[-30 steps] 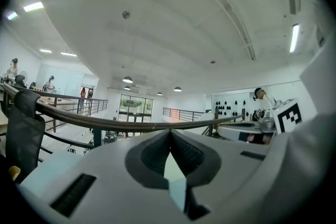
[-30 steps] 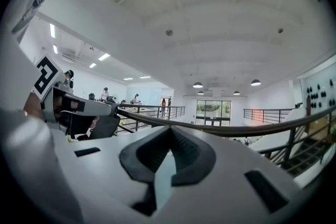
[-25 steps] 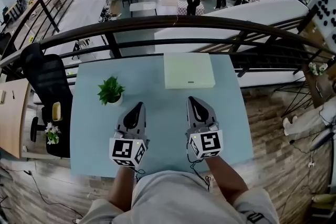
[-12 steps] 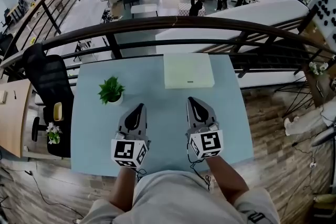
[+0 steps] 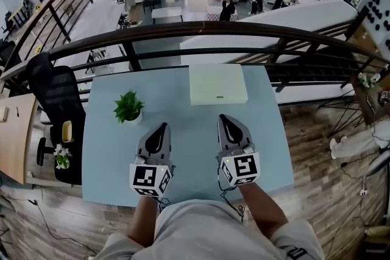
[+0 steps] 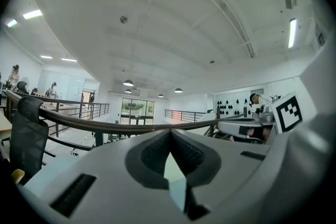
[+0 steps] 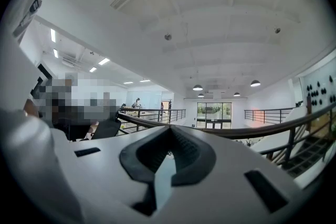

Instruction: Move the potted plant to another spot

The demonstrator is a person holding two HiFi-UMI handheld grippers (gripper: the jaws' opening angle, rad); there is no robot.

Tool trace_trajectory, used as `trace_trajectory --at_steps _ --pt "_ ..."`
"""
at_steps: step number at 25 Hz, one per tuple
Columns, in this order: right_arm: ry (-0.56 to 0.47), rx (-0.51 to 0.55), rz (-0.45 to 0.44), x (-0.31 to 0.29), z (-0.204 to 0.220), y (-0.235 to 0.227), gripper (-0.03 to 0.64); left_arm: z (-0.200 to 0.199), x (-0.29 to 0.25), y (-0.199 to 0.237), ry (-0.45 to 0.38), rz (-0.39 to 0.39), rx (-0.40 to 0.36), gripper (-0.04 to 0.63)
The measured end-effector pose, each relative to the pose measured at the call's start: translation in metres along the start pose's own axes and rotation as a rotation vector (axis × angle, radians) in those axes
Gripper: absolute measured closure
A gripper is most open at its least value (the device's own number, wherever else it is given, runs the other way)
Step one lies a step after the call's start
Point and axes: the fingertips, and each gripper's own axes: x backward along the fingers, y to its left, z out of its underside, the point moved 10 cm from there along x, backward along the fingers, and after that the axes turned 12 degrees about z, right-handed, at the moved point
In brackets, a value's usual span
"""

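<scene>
A small green potted plant (image 5: 128,108) in a white pot stands on the pale blue table (image 5: 183,115), left of centre. My left gripper (image 5: 163,126) lies level on the table just right of and nearer than the plant, apart from it, jaws shut and empty. To its right my right gripper (image 5: 222,118) rests the same way, shut with nothing held. In the left gripper view (image 6: 170,131) and the right gripper view (image 7: 169,128) the jaw tips meet; the plant is not seen there.
A flat cream box (image 5: 217,83) lies at the table's far edge. A dark railing (image 5: 183,30) runs just beyond the table over an open hall. A black office chair (image 5: 55,100) stands at the left, with a wooden desk (image 5: 13,137) beside it.
</scene>
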Motion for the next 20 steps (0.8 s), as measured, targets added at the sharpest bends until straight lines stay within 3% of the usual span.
trace_trajectory --at_steps 20 --pt "-0.004 0.008 0.006 -0.001 -0.003 0.009 0.614 -0.002 0.010 0.006 -0.017 0.000 0.006 0.583"
